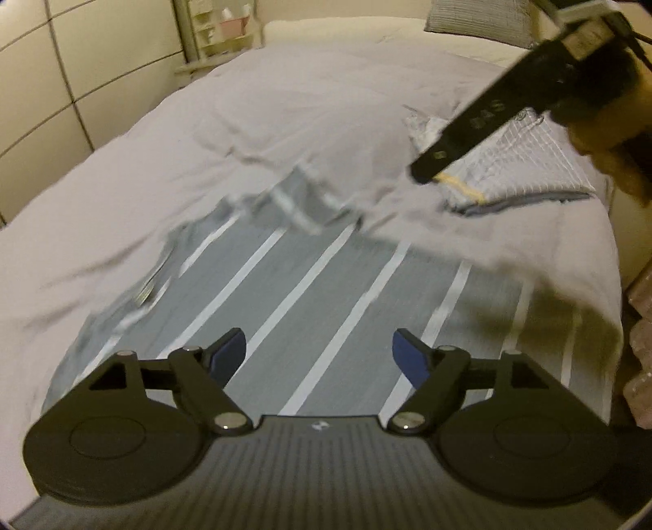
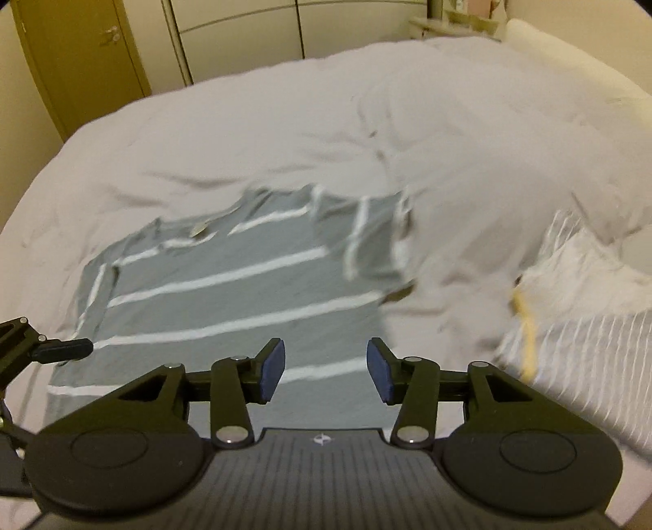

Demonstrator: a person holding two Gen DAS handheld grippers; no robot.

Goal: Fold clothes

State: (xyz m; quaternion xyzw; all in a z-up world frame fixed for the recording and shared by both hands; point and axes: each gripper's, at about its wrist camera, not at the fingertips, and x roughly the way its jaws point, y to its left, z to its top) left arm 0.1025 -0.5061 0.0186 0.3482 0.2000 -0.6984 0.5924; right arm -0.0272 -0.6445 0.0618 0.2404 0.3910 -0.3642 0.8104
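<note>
The grey cotton shirt with thin white stripes (image 1: 326, 293) lies spread flat on the pale lilac duvet (image 1: 252, 130) just beyond and below the fingertips of both my grippers, its far edge rumpled. My left gripper (image 1: 318, 358) hangs over it with blue pads spread wide and nothing between them, and my right gripper (image 2: 325, 369) is likewise parted and empty. Off to my right gripper's right sits a folded white pinstriped garment (image 2: 587, 310), apart from the shirt.

A bedroom: bed (image 1: 285, 122), pillow (image 1: 481, 20), wardrobe doors (image 2: 236, 24).
</note>
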